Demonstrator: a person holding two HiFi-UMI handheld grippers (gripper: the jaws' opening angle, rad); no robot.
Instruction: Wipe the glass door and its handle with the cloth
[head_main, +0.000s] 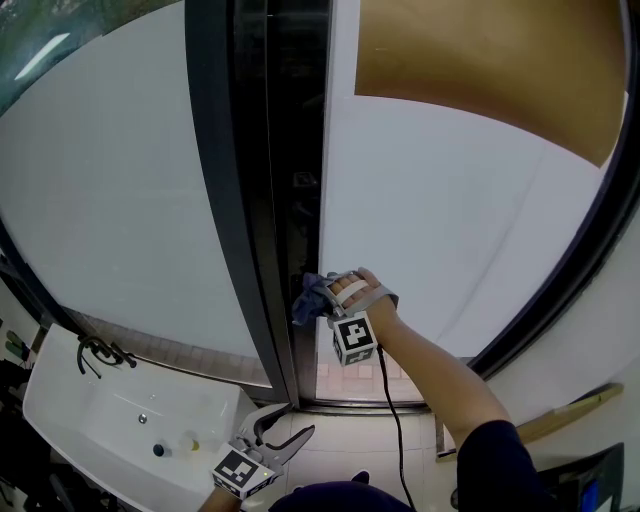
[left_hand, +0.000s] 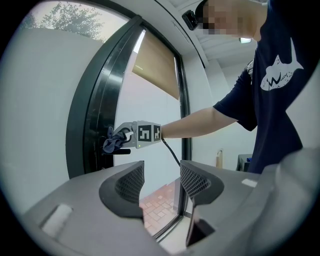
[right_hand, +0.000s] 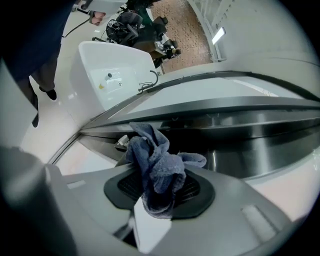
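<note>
Right gripper (head_main: 325, 297): fingers clamped on the bunched blue cloth (right_hand: 157, 170), which is held at the handle (left_hand: 122, 151) of the glass door (head_main: 450, 200). Left gripper (left_hand: 161, 177): fingers wide, empty, held low. Handle wiping is apparently in progress; how much of the pane is done is indeterminate. Only the left gripper view shows the handle bar under the cloth.

A white sink (head_main: 100, 440) sits low on the left, with a black tap (head_main: 100, 350) at its back edge. The floor (head_main: 340, 445) is white and looks tiled, though that is hard to be sure of. A tan blind (head_main: 490, 60) hangs at the top of the glass door (head_main: 450, 230). Red-brown bricks (head_main: 350, 385) lie outside, seen low through the glass. Green trees (head_main: 90, 25) show at the top left. A wooden stick (head_main: 570, 410) leans by the white wall (head_main: 605, 335) on the right. A ceiling light (left_hand: 245, 40) glows.
</note>
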